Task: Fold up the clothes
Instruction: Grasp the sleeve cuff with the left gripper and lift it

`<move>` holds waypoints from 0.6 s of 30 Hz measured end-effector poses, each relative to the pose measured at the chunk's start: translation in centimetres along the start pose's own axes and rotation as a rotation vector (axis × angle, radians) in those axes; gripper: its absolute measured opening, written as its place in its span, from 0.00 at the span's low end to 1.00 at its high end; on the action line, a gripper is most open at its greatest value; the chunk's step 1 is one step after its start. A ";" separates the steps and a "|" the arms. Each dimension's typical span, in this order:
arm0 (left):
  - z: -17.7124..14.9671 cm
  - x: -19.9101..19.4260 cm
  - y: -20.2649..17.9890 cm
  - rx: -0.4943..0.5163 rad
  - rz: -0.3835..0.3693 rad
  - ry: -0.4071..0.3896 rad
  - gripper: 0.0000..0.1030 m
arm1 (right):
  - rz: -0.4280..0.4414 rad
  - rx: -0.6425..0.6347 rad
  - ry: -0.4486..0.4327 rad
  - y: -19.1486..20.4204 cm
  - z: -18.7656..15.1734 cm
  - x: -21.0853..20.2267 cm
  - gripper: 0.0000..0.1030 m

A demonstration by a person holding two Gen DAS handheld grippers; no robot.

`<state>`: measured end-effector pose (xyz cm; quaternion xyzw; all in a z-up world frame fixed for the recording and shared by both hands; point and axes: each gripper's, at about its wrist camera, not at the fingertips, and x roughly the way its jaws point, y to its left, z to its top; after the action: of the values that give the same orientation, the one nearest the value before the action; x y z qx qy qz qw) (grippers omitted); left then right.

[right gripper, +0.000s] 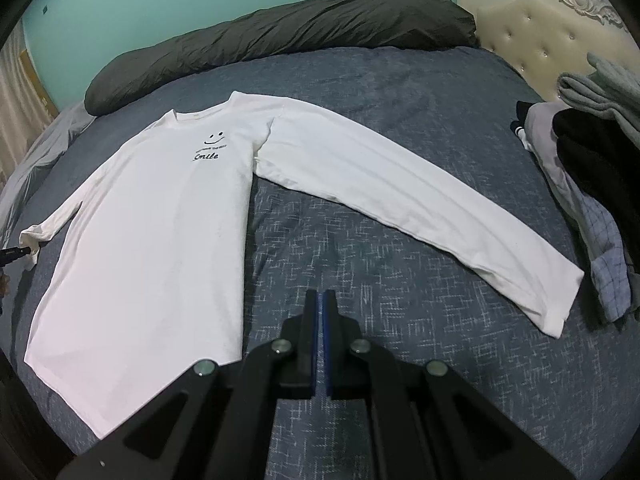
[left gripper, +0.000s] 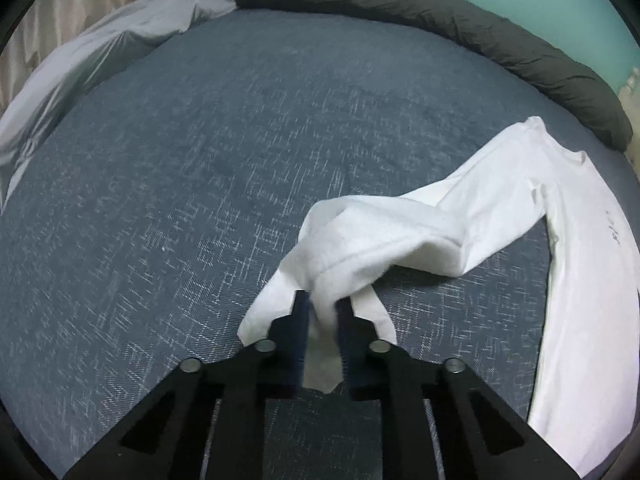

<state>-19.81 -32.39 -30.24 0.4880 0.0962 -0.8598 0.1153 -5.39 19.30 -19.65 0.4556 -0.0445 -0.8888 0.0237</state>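
Observation:
A white long-sleeved shirt (right gripper: 160, 216) with a small smile print lies face up on the blue bedspread (right gripper: 360, 272). Its one sleeve (right gripper: 400, 200) stretches flat toward the right. The other sleeve's cuff (left gripper: 320, 320) is bunched up, and my left gripper (left gripper: 322, 300) is shut on it, with cloth pinched between the pads and lifted a little. In the right wrist view that cuff (right gripper: 34, 236) shows at the far left edge with a black fingertip beside it. My right gripper (right gripper: 321, 296) hovers shut and empty over the bedspread, near the shirt's hem.
A long dark grey pillow (right gripper: 280, 36) lies along the far side of the bed, by the teal wall. A pile of mixed clothes (right gripper: 592, 184) sits at the right, near the cream headboard (right gripper: 540, 32). A pale grey sheet (left gripper: 88, 68) is bunched at the left.

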 end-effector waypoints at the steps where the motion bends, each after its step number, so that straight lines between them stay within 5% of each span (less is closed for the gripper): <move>1: -0.1 -0.7 -0.1 0.009 -0.004 -0.011 0.04 | 0.001 0.002 -0.001 0.1 0.0 0.0 0.01; 8: -1.6 -7.0 -2.3 0.145 -0.056 -0.072 0.03 | 0.026 0.002 -0.018 1.0 0.1 -0.3 0.02; 12: -4.3 -8.1 -4.4 0.255 -0.083 -0.004 0.05 | 0.038 0.011 -0.028 1.1 0.0 -0.6 0.02; 18: -7.8 -6.5 -5.0 0.268 -0.135 0.105 0.11 | 0.049 0.034 -0.036 1.0 -0.1 -0.8 0.02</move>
<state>-11.63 -24.80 -28.31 0.5358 0.0190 -0.8440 -0.0144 -4.87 18.35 -18.92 0.4387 -0.0712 -0.8950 0.0370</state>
